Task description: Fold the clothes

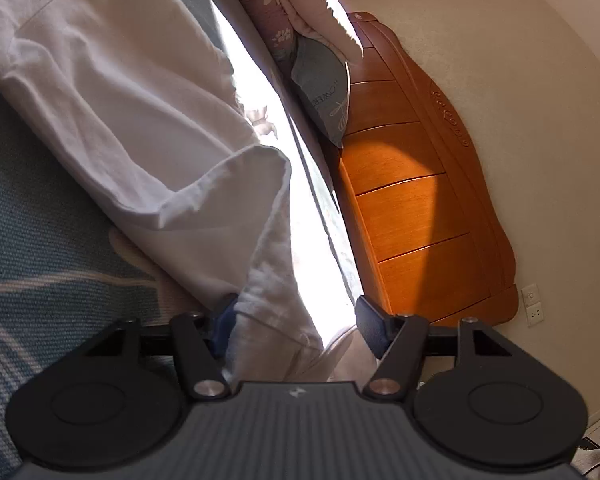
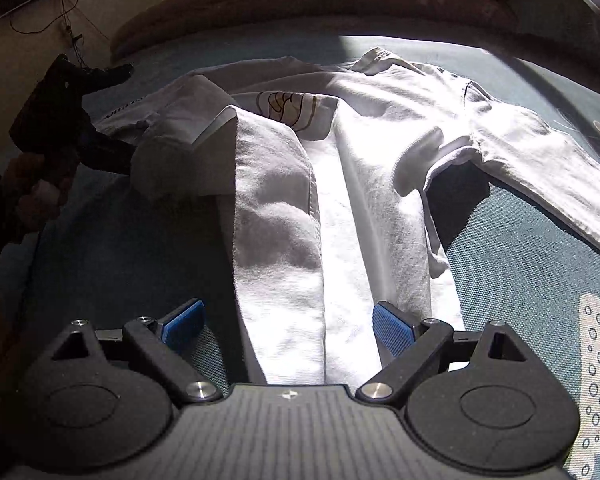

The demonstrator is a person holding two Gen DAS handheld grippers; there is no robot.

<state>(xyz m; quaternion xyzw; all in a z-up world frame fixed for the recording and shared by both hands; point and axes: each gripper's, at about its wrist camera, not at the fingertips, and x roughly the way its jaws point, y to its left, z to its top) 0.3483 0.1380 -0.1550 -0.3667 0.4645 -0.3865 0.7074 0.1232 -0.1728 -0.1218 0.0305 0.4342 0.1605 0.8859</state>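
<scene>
Both tools are spread, gripping nothing: the right tool (image 2: 288, 322) straddles the hem of the white shirt (image 2: 340, 184), the left tool (image 1: 296, 320) straddles its sleeve. The shirt lies on the bed (image 2: 520, 264), one side folded inward, the far sleeve outstretched. A pillow (image 1: 324, 96) reads "OWER"; the shirt's print is unreadable.
</scene>
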